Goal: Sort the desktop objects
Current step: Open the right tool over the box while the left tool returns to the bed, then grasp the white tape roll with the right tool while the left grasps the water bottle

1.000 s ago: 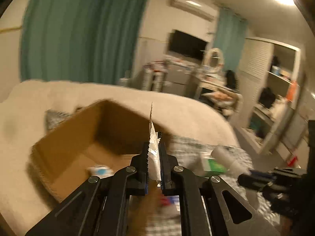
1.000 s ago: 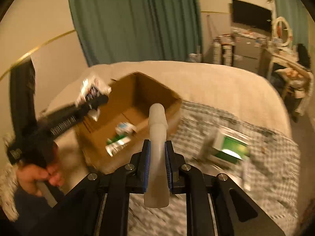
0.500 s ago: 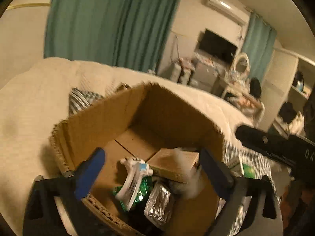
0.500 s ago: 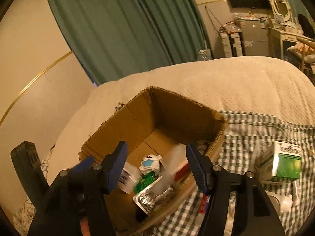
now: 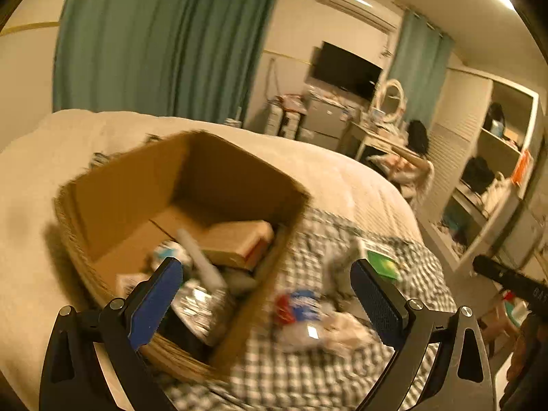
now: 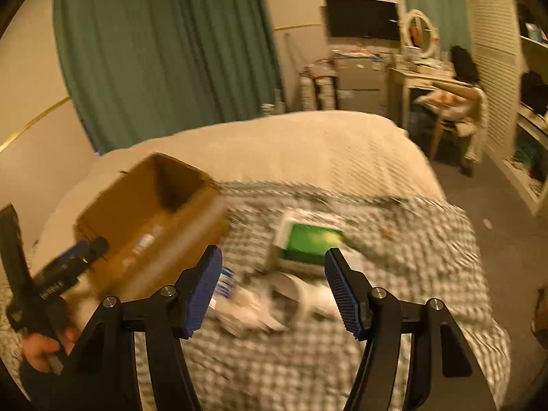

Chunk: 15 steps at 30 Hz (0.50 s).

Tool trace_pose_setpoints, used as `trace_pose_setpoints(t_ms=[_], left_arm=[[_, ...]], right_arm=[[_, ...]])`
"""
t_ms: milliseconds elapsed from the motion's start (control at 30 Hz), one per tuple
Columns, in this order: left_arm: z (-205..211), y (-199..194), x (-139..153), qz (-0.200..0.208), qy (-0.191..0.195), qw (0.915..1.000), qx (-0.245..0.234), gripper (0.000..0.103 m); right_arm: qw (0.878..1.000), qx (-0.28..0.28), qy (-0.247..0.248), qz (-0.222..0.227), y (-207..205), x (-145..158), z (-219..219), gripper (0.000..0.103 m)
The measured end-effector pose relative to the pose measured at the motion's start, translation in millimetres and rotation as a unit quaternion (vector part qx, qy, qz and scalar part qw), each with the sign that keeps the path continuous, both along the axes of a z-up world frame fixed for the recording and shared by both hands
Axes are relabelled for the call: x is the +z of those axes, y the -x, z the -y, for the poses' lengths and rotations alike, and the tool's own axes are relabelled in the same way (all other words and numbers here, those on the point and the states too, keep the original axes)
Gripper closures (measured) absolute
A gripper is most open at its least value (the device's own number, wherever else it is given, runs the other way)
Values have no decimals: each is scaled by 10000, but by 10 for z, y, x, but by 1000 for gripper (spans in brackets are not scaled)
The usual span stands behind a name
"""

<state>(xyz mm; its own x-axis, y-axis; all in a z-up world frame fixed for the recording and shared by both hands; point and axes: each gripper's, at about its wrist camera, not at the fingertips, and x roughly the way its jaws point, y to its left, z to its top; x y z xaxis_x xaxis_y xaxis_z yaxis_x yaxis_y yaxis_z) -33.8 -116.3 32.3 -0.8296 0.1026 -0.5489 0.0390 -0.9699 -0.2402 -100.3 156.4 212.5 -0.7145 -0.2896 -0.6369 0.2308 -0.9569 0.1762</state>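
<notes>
The green-and-white carton (image 6: 310, 243) lies on the checked cloth (image 6: 428, 250), just beyond the right gripper (image 6: 272, 291), whose blue-padded fingers (image 6: 202, 291) are spread wide with nothing between them; seen from that wrist, the carton sits at about twelve o'clock, a little past the fingertips, and a white tube-like object (image 6: 294, 296) lies nearer, right between the spread fingers. The cardboard box (image 6: 150, 215) that takes the sorted things stands at about ten o'clock from this gripper, its near corner close to the carton. Our left gripper (image 5: 263, 304) is also wide open and empty; from its wrist, the box (image 5: 137, 188) fills ten to twelve o'clock with several items already inside, a red, white and blue packet (image 5: 298, 308) lies on the cloth (image 5: 308, 376) between its fingers at about twelve o'clock, and the carton (image 5: 382, 263) shows at one o'clock. We judge the main risk to be a muddled grasp: the loose items are crowded together, so closing on the tube could catch or push the carton, or nip the cloth and drag it. Both views are smeared by motion, so aiming at this speed could miss. The two grippers are working near one another, and could knock together or strike the box wall.
</notes>
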Motion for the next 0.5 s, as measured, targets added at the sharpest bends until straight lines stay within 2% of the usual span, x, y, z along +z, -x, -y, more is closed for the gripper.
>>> trace_pose_setpoints(t_ms=[100, 233, 367, 500], left_arm=[[-282, -43, -127, 97, -107, 9997, -183, 1], [-597, -45, -415, 439, 97, 9986, -276, 1], [-779, 28, -646, 652, 383, 9965, -353, 1], [-847, 152, -816, 847, 394, 9948, -412, 1]], right_arm=[[9998, -145, -47, 101, -121, -126, -234, 41], [9995, -204, -46, 235, -229, -344, -447, 41], [9993, -92, -55, 370, -207, -577, -497, 41], [9983, 160, 25, 556, -114, -859, -401, 41]])
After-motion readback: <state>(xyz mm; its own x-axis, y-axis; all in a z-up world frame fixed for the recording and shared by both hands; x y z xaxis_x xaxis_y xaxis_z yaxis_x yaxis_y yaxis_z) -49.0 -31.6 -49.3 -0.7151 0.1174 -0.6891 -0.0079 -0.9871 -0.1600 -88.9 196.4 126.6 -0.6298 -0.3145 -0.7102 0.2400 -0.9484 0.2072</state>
